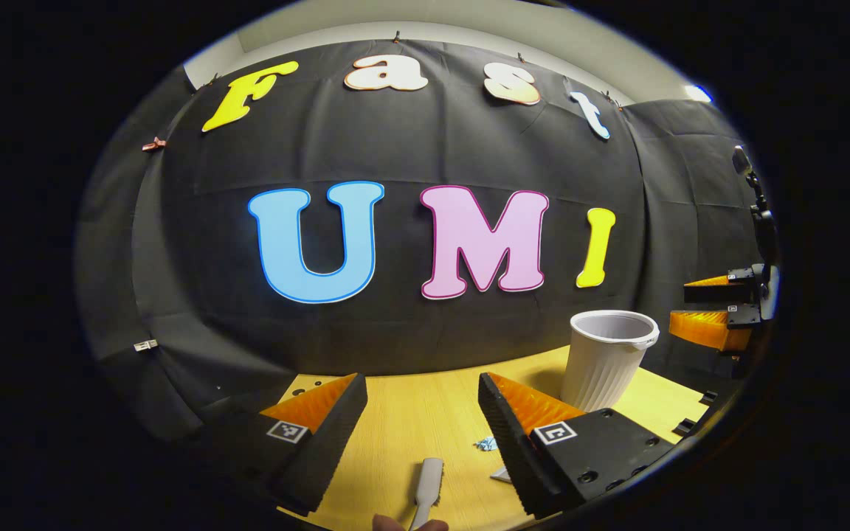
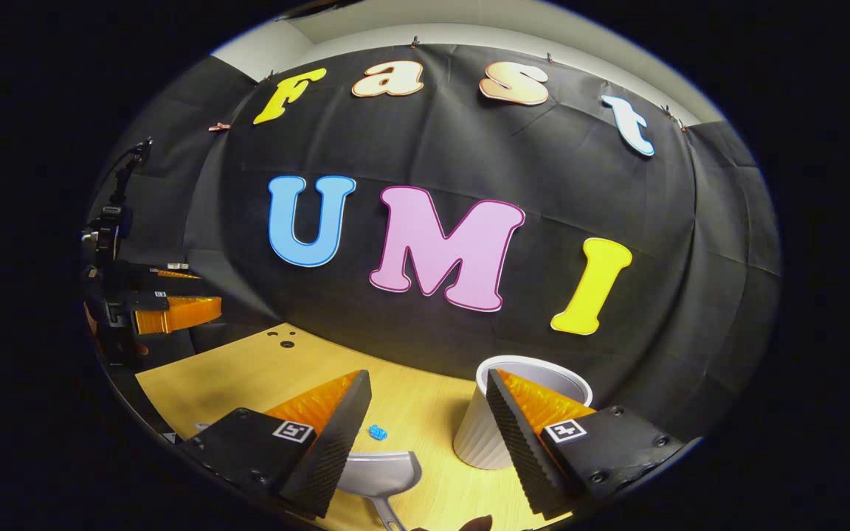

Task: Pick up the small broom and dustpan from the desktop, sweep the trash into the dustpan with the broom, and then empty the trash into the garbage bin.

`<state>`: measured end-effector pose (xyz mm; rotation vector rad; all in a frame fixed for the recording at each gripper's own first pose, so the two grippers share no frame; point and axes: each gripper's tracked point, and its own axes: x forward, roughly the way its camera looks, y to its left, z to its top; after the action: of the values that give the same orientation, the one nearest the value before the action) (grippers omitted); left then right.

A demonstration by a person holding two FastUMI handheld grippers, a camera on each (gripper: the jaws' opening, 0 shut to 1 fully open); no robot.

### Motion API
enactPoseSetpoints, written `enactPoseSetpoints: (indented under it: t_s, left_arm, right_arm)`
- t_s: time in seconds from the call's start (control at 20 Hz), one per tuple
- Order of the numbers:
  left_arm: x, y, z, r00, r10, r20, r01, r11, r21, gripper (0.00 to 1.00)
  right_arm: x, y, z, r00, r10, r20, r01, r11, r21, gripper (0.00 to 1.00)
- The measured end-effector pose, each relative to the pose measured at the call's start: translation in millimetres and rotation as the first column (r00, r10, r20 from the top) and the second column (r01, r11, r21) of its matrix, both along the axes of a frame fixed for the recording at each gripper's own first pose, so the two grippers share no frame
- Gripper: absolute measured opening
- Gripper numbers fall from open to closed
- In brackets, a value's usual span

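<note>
**Both grippers hanging open above the desk, each lined up with its own tool**

The left gripper [image 1: 421,413] is hovering with its two fingers spread wide and nothing between them. Just below and ahead of that gap the broom [image 1: 429,483] is lying on the desk [image 1: 410,405]; what is showing is a pale, narrow handle, its long axis running roughly straight away from the camera, in line with the fingers rather than across them. Its far end is pointing toward the back wall; the near end is running out of view at the bottom edge, so I cannot tell which end carries the bristles. A small blue scrap of trash [image 1: 484,443] is sitting just beside the inner face of one finger, and the white ribbed bin [image 1: 606,354] is standing farther back on that side.

The right gripper [image 2: 425,424] is likewise holding its fingers apart and empty. The dustpan [image 2: 381,472] is lying under the gap, close to one finger, its scoop pointing away toward the trash [image 2: 377,432] and its thin handle trailing back toward the camera. The bin [image 2: 480,439] is standing partly behind the other finger.

Judging from this, each hand is nearer its own tool, and a downward reach looks like the next move.
</note>
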<state>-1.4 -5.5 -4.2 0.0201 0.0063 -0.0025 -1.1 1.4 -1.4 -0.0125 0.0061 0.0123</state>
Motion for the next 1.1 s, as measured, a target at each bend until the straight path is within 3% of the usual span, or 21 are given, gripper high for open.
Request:
enactPoseSetpoints:
  t_s: [0.25, 0.35, 0.45, 0.55, 0.65, 0.85, 1.0, 1.1]
  left_arm:
    - [-2.9, 0.6, -5.0, 1.000, 0.003, -0.007, -0.003, 1.000, 0.011, 0.95]
    - [-3.7, 0.5, -8.7, 1.000, 0.002, -0.012, -0.002, 1.000, 0.017, 0.95]
    - [-5.4, 0.2, -15.8, 1.000, -0.002, -0.018, 0.002, 1.000, 0.017, 0.95]
    - [-7.1, -2.5, -23.1, 1.000, -0.007, -0.025, 0.008, 1.000, 0.014, 0.95]
    - [-8.5, -5.0, -31.7, 0.999, -0.012, -0.034, 0.013, 1.000, 0.004, 0.95]
    - [-14.7, -5.4, -45.7, 0.999, -0.011, -0.047, 0.011, 1.000, 0.010, 0.95]
    - [-16.5, -4.1, -60.1, 0.997, -0.002, -0.072, 0.002, 1.000, -0.004, 0.95]
    - [-19.7, -2.0, -68.1, 0.996, 0.008, -0.088, -0.010, 1.000, -0.023, 0.95]
  right_arm:
    - [0.1, 4.4, -15.9, 0.999, 0.018, -0.051, -0.019, 1.000, -0.021, 0.97]
    - [2.9, 6.0, -46.5, 0.987, 0.031, -0.156, -0.038, 0.998, -0.041, 0.97]
    - [2.5, 12.0, -89.3, 0.946, 0.073, -0.315, -0.090, 0.995, -0.039, 0.97]
    - [-4.7, 23.1, -140.5, 0.853, 0.131, -0.505, -0.147, 0.989, 0.008, 0.98]
    - [-12.0, 33.0, -179.2, 0.768, 0.173, -0.617, -0.181, 0.982, 0.050, 0.98]
    - [-14.6, 33.6, -253.6, 0.613, 0.177, -0.770, -0.195, 0.978, 0.070, 0.98]
    - [-22.0, 42.2, -300.4, 0.475, 0.186, -0.860, -0.232, 0.969, 0.082, 0.98]
    - [-24.3, 45.8, -327.7, 0.410, 0.180, -0.894, -0.256, 0.964, 0.077, 0.98]
